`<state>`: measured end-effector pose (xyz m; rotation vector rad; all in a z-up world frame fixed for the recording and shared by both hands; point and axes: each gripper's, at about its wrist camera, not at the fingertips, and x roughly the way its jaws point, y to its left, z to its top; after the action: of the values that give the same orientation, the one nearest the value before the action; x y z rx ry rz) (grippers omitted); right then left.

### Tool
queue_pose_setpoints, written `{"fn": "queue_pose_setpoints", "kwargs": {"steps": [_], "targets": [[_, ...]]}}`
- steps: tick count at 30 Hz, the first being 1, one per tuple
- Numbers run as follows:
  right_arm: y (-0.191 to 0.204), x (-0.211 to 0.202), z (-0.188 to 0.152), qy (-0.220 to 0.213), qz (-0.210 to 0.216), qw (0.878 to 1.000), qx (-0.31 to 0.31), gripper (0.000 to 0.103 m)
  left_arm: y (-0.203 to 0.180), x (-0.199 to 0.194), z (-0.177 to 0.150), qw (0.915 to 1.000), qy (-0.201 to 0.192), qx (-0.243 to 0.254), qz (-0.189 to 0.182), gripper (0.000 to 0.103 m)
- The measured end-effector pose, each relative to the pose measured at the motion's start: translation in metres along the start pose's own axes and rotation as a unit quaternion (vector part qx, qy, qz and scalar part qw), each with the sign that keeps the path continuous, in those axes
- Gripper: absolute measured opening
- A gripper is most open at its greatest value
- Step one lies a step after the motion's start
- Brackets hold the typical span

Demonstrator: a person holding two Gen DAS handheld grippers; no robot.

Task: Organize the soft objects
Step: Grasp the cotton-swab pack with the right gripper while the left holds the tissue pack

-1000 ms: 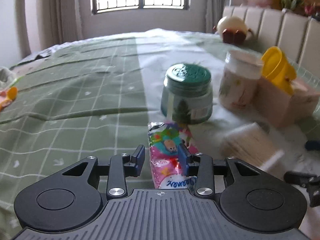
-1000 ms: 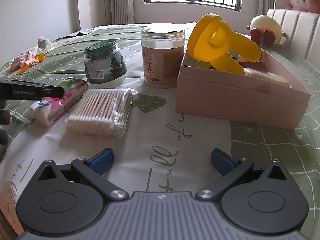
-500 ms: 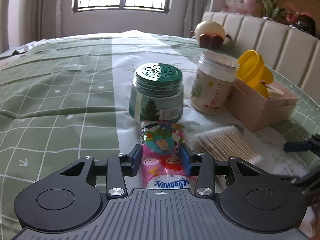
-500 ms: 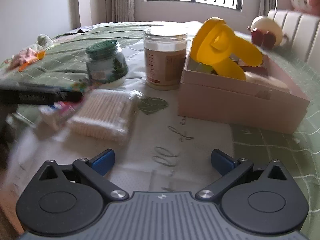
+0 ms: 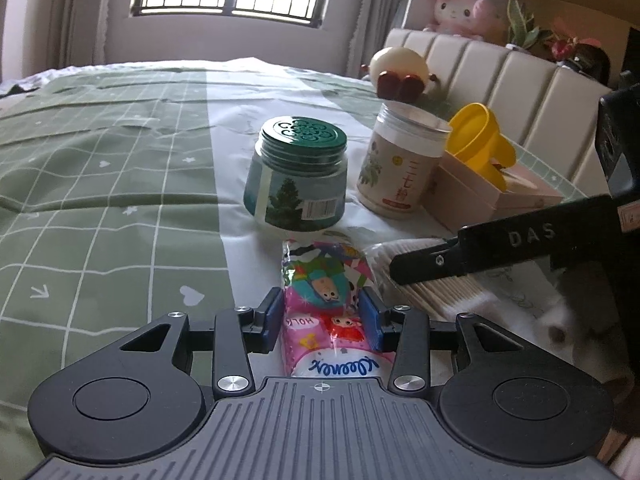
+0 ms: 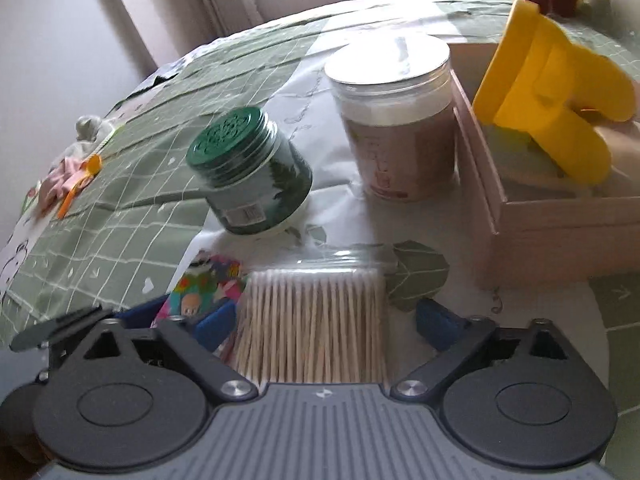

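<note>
Between the left gripper [image 5: 325,312] fingers, a tissue pack [image 5: 326,300] is being pinched.
Spread wide, the right gripper [image 6: 324,322] is straddling the cotton swab bag [image 6: 312,320], which is lying just beside the pack on the bedspread [image 5: 100,200]. Beyond the fingertips, a green-lidded jar [image 5: 298,176] and a white-lidded jar [image 5: 404,164] are standing; further right, a pink box [image 6: 560,224] is holding a yellow toy [image 6: 552,108].
</note>
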<state>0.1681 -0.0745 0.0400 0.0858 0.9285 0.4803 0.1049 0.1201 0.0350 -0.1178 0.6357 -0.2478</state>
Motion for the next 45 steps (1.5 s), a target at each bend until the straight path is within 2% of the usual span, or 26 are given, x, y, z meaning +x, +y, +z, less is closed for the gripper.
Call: {"fn": "queue_pose_setpoints", "kwargs": {"steps": [1, 6, 11, 13, 16, 20, 23, 26, 28, 30, 33, 36, 39, 41, 43, 45], "targets": [[0.002, -0.004, -0.003, 0.002, -0.009, 1.000, -0.008, 0.069, 0.001, 0.000, 0.000, 1.0000, 0.000, -0.001, -0.004, 0.045], [-0.001, -0.018, -0.023, -0.021, -0.070, 0.997, -0.037, 0.069, -0.002, -0.013, 0.003, 0.9993, -0.030, -0.012, -0.020, 0.045], [-0.020, -0.042, -0.049, -0.064, -0.112, 0.991, -0.041, 0.069, -0.028, -0.006, -0.001, 0.9984, -0.005, 0.057, 0.001, 0.045], [-0.029, -0.048, -0.058, -0.077, -0.109, 0.990, -0.038, 0.071, -0.037, -0.001, -0.003, 0.9971, -0.002, 0.076, 0.002, 0.045], [-0.040, -0.050, -0.070, -0.087, -0.098, 0.991, -0.034, 0.082, -0.049, 0.003, -0.003, 0.9956, 0.008, 0.093, -0.012, 0.045], [-0.033, -0.044, -0.086, -0.112, -0.117, 0.984, -0.076, 0.087, -0.061, 0.006, -0.005, 0.9920, 0.015, 0.122, -0.030, 0.045], [-0.034, -0.043, -0.086, -0.118, -0.112, 0.984, -0.076, 0.088, -0.068, 0.004, -0.005, 0.9891, 0.021, 0.140, -0.041, 0.045], [-0.038, -0.044, -0.086, -0.121, -0.101, 0.985, -0.070, 0.089, -0.069, 0.000, 0.000, 0.9888, 0.025, 0.133, -0.063, 0.045], [-0.037, -0.043, -0.085, -0.123, -0.102, 0.985, -0.070, 0.088, -0.066, -0.008, 0.004, 0.9924, 0.009, 0.108, -0.059, 0.044], [-0.038, -0.044, -0.086, -0.124, -0.099, 0.985, -0.069, 0.088, -0.071, -0.017, 0.005, 0.9924, -0.002, 0.112, -0.052, 0.044], [-0.040, -0.044, -0.088, -0.126, -0.095, 0.985, -0.066, 0.089, -0.090, -0.023, -0.002, 0.9854, 0.010, 0.163, -0.048, 0.044], [-0.041, -0.045, -0.088, -0.126, -0.091, 0.986, -0.063, 0.089, -0.109, -0.017, -0.018, 0.9742, 0.041, 0.218, -0.041, 0.045], [-0.044, -0.048, -0.088, -0.126, -0.081, 0.987, -0.058, 0.089, -0.119, -0.012, -0.029, 0.9652, 0.044, 0.257, -0.021, 0.050], [-0.051, -0.053, -0.086, -0.126, -0.061, 0.989, -0.043, 0.089, -0.117, -0.011, -0.029, 0.9683, 0.046, 0.243, -0.032, 0.058], [-0.058, -0.061, -0.085, -0.127, -0.042, 0.991, -0.021, 0.088, -0.110, -0.010, -0.026, 0.9742, 0.050, 0.213, -0.055, 0.071], [-0.062, -0.070, -0.085, -0.130, -0.036, 0.991, -0.008, 0.088, -0.103, -0.009, -0.023, 0.9792, 0.046, 0.183, -0.074, 0.073]]}}
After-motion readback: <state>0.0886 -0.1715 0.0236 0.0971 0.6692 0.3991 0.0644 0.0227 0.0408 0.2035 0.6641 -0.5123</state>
